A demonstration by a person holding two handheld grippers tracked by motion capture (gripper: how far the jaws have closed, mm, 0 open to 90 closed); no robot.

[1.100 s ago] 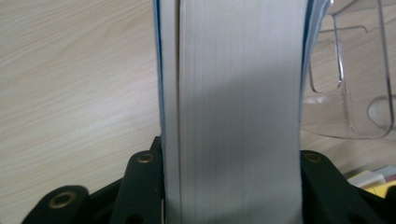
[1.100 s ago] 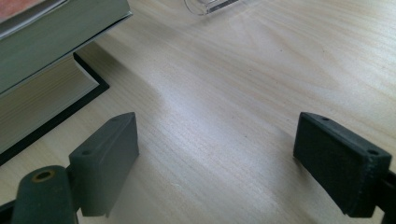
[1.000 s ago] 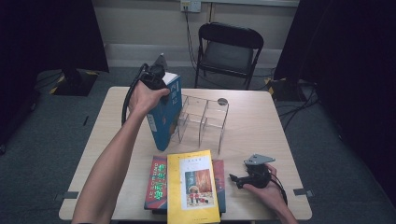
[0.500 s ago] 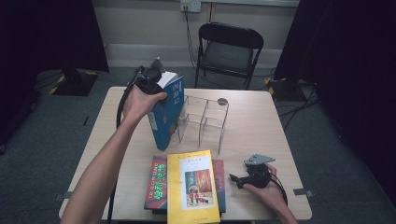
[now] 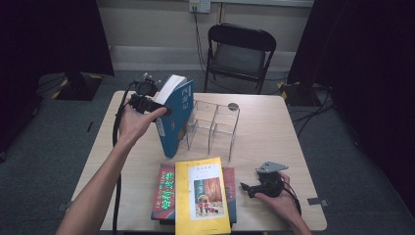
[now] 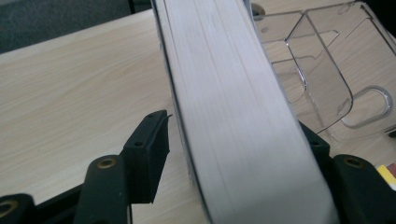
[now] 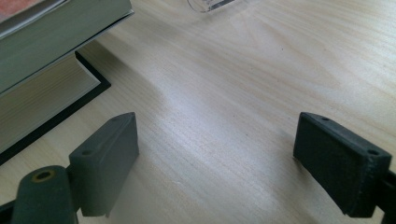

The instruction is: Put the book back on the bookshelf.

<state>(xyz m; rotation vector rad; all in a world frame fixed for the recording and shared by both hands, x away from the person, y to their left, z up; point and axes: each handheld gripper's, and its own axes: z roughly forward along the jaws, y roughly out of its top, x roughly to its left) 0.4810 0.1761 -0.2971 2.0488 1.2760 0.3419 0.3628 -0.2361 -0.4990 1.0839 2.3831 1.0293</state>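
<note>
Now the left gripper (image 6: pixel 233 154) has just been opening its jaws: they stand spread on either side of the blue book (image 5: pixel 176 117), the left pad clear of its page edge, so nothing is pinched. The book stands tilted on the table (image 5: pixel 264 122), leaning at the nine o'clock side of the clear rack (image 5: pixel 215 125). This looks like the release after setting it there. Next, back the jaws off without tipping it. The right gripper (image 7: pixel 219 158) rests spread at five o'clock, beside the stacked books (image 5: pixel 200 196).
</note>
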